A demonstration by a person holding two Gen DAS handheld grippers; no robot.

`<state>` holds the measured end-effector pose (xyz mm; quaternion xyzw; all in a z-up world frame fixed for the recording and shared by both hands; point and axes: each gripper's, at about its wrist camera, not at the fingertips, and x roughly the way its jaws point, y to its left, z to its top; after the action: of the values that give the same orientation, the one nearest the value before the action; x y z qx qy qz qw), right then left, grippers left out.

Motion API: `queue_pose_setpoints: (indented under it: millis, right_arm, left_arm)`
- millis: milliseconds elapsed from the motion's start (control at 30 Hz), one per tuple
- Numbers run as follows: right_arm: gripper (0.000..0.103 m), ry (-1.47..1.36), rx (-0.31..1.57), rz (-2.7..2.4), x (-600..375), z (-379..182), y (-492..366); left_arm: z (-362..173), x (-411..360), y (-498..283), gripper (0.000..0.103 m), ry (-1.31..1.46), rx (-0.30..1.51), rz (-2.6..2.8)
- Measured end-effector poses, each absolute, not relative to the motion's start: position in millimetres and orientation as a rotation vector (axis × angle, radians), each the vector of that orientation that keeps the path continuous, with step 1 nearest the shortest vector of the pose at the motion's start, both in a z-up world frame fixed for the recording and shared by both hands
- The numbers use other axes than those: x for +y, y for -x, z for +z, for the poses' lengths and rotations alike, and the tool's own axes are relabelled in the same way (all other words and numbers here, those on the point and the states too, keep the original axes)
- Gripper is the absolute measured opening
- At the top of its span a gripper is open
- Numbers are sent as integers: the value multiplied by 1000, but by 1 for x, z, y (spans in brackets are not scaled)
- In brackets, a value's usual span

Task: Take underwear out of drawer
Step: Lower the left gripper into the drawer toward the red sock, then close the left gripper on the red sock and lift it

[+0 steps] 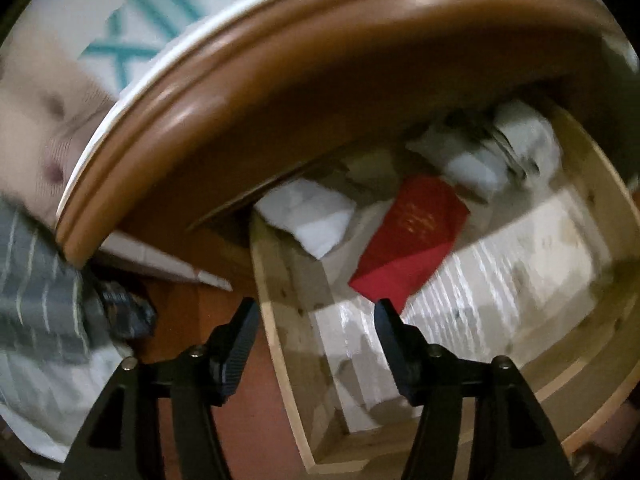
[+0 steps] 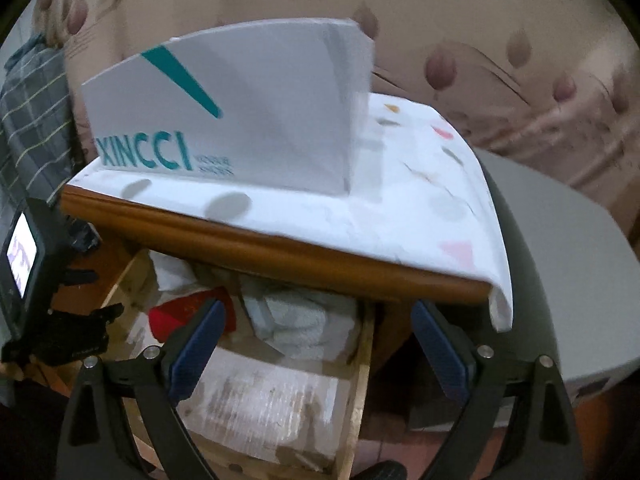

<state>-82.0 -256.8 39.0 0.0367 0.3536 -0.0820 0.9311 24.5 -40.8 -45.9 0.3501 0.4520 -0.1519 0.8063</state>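
Observation:
The wooden drawer (image 1: 280, 320) stands pulled out under the brown tabletop edge (image 1: 280, 60); it also shows in the right wrist view (image 2: 362, 360). Inside lie folded white cloth pieces (image 1: 312, 216), a crumpled white and grey bundle (image 1: 500, 148) at the back, and a red envelope (image 1: 412, 240). In the right wrist view the pale folded cloth (image 2: 304, 320) and red envelope (image 2: 192, 312) lie in the drawer. My left gripper (image 1: 316, 312) is open and empty above the drawer's left wall. My right gripper (image 2: 316, 312) is open and empty above the drawer; the left gripper (image 2: 60, 320) shows at its left.
A white box marked XINCCI (image 2: 224, 120) stands on a spotted white cloth (image 2: 400, 208) on the tabletop. A grey checked garment (image 2: 32, 120) hangs at the left. A grey rounded object (image 2: 568, 260) sits at the right. Floral fabric (image 2: 500, 40) lies behind.

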Motion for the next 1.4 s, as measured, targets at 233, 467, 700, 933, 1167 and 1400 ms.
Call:
queue_pose_setpoints:
  millis: [233, 467, 700, 933, 1167, 1400]
  right_arm:
    - [92, -46, 602, -336, -281, 59, 98]
    - [97, -242, 529, -420, -323, 68, 114]
    - [97, -444, 564, -422, -356, 55, 116]
    - [97, -526, 584, -392, -360, 48, 115]
    - [97, -521, 614, -338, -353, 45, 110]
    - [97, -572, 644, -305, -353, 38, 105]
  left_arm:
    - [-66, -62, -23, 62, -952, 943, -419]
    - [-86, -74, -39, 62, -990, 1011, -463]
    - [-111, -92, -40, 62, -1050, 1019, -522]
    - [-138, -98, -56, 62, -1057, 1085, -544]
    - [-148, -102, -76, 62, -1042, 1112, -559]
    - [-171, -105, -75, 64, -1167, 1055, -580]
